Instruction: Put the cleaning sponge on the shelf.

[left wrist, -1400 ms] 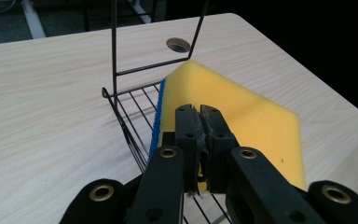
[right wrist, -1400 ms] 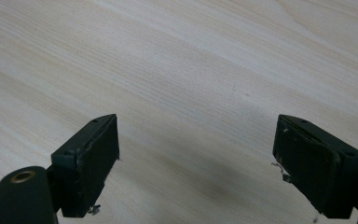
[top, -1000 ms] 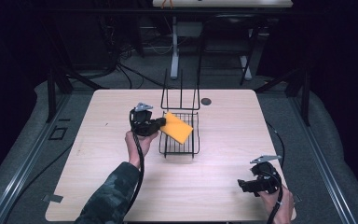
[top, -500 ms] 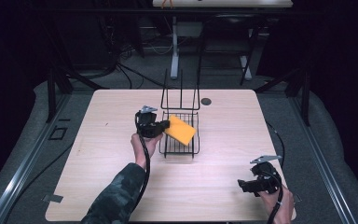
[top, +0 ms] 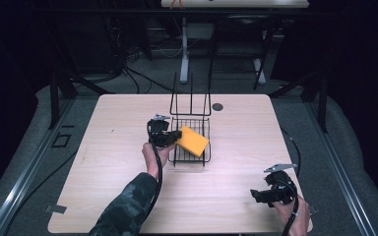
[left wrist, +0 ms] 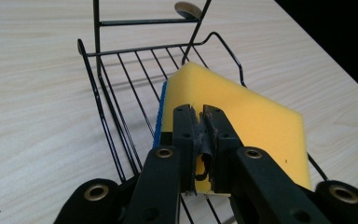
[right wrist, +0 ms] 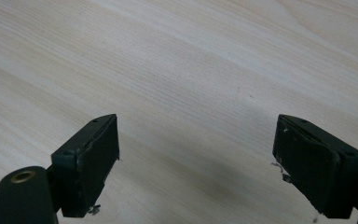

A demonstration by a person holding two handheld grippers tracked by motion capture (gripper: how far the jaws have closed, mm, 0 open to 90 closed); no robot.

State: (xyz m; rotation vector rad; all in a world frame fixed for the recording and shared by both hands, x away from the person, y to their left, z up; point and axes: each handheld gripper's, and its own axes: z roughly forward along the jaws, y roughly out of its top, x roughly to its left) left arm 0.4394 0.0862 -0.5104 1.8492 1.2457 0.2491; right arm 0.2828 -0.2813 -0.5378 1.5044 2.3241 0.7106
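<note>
A yellow sponge [top: 194,141] with a blue underside hangs tilted over the tray of a black wire rack [top: 191,101] at the table's middle. My left gripper [top: 173,137] is shut on the sponge's near left edge. In the left gripper view the two jaws [left wrist: 198,113] pinch the sponge [left wrist: 251,107] thin, and the blue layer shows along its left side above the rack's wires [left wrist: 100,84]. My right gripper [top: 257,195] rests near the front right corner of the table. Its jaws [right wrist: 196,133] stand wide open over bare wood with nothing between them.
The light wooden table [top: 118,118] has free room on both sides of the rack. A small dark round disc [top: 218,106] lies just behind the rack to the right. The rack's tall back frame rises at its far side. Dark floor and cables surround the table.
My left gripper has carried the sponge a little to the right and lower, further over the rack's tray. The right gripper has stayed put.
</note>
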